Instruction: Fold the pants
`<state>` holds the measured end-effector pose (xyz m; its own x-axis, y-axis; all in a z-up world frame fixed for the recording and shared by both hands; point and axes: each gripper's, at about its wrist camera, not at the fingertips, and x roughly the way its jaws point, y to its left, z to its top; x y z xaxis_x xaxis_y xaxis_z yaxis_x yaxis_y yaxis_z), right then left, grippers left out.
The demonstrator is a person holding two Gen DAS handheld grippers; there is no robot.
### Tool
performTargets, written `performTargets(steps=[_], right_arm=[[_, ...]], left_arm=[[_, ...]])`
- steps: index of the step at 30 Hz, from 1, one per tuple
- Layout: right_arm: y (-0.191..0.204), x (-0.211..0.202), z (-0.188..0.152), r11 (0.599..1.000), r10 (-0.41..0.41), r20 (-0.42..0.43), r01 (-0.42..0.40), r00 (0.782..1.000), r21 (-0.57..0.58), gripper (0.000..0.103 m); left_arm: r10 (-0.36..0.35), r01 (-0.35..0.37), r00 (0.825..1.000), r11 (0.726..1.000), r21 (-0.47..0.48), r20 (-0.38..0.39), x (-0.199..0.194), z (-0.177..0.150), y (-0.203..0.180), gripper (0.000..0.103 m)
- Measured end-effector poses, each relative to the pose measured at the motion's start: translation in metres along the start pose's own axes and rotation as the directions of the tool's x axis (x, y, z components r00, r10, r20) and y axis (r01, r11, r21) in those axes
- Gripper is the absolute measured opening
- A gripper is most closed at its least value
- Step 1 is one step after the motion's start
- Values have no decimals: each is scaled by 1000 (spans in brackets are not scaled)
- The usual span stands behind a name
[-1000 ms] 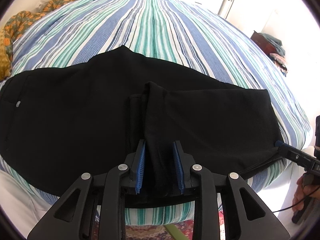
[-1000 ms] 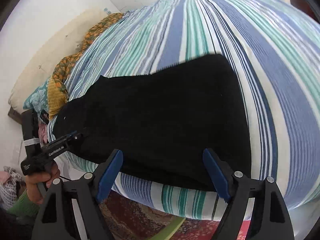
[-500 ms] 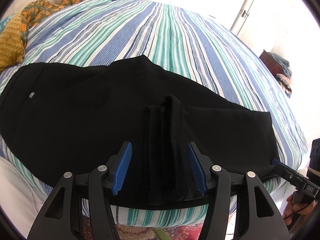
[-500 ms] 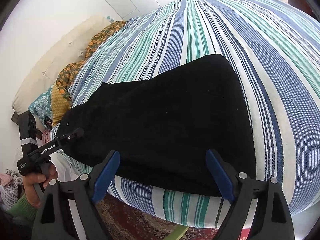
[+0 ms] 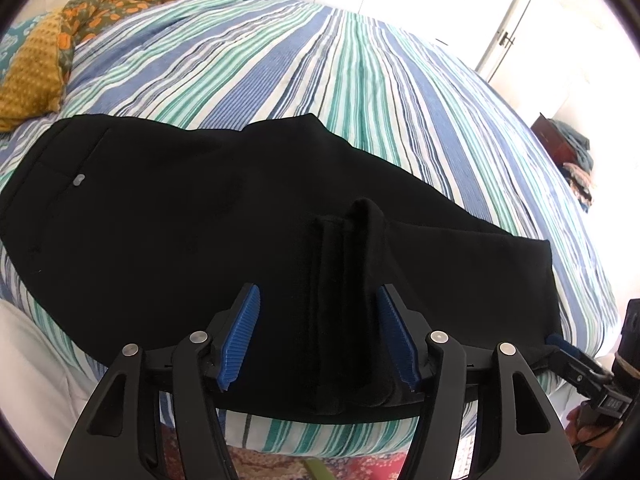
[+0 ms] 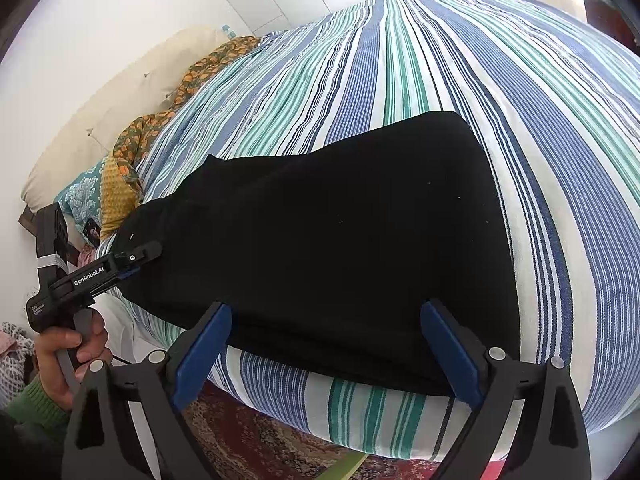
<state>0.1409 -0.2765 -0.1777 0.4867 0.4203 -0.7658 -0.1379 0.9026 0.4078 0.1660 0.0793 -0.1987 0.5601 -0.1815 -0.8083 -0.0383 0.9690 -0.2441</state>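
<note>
Black pants [image 5: 168, 216] lie flat along the near edge of a striped bed [image 5: 320, 72], waistband and a grey button to the left. A raised pleat of black cloth [image 5: 352, 300] stands between the blue pads of my left gripper [image 5: 320, 336], which is open with the pads apart from the cloth. My right gripper [image 6: 324, 356] is open over the hem end of the pants [image 6: 340, 248], at the bed's near edge, holding nothing. The left gripper also shows in the right wrist view [image 6: 132, 264], and the right one in the left wrist view [image 5: 560, 344].
Orange and yellow patterned bedding [image 5: 44, 64] and a cream pillow [image 6: 120, 96] lie at the head of the bed. A patterned rug [image 6: 256, 440] is on the floor below. A dark piece of furniture with clothes [image 5: 568, 148] stands at the far right.
My left gripper has opened from a close pinch on the cloth pleat and let it go; the pleat stays standing. The right gripper stayed open and shifted only slightly.
</note>
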Motion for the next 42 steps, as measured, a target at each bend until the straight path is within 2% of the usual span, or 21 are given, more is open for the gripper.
performTargets(steps=[16,42], right_arm=[[9,5,-1,998,-23,-8,23,1000,-52,102],[8,5,-2,998,-24,-6,24,1000,-50,103]], left_arm=[[8,-8,1000,1000,-27,6,-2,2,5,66],[21,-21,1000,998,-57,15,-3,4,13,66]])
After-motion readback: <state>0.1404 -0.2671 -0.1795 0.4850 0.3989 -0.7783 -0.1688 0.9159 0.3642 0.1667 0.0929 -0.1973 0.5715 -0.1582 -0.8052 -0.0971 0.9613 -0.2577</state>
